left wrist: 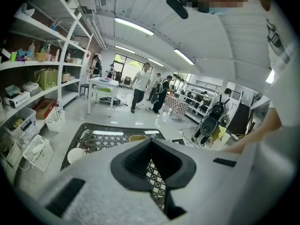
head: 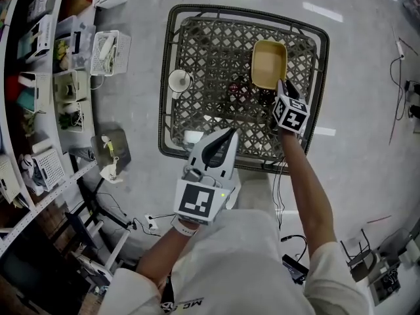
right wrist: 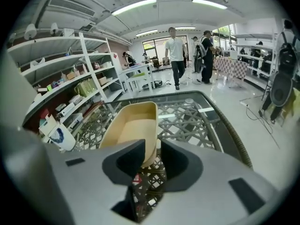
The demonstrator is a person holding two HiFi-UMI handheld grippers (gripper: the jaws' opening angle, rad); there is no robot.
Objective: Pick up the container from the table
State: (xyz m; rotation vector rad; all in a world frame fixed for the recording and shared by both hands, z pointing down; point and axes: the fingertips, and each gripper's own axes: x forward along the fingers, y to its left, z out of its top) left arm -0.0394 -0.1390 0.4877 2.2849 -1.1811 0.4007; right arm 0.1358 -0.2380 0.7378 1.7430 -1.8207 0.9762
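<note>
The tan oblong container [head: 269,64] lies on the woven-lattice table [head: 167,77], towards its far right. My right gripper [head: 279,90] reaches down to the container's near end. In the right gripper view the container [right wrist: 131,128] fills the middle, and its near right corner sits between the jaws of the right gripper [right wrist: 152,156]. These jaws are open, with a gap on both sides of the wall. My left gripper [head: 230,135] hovers over the table's near edge. Its jaw tips meet and hold nothing, as the left gripper view shows of the left gripper [left wrist: 151,146].
A white cup [head: 178,81] stands on the table's left side, and small dark items [head: 237,87] lie near its middle. Shelves [head: 39,77] with boxes and baskets line the left. Cables [head: 397,77] run over the floor at the right. Several people walk in the background [right wrist: 177,55].
</note>
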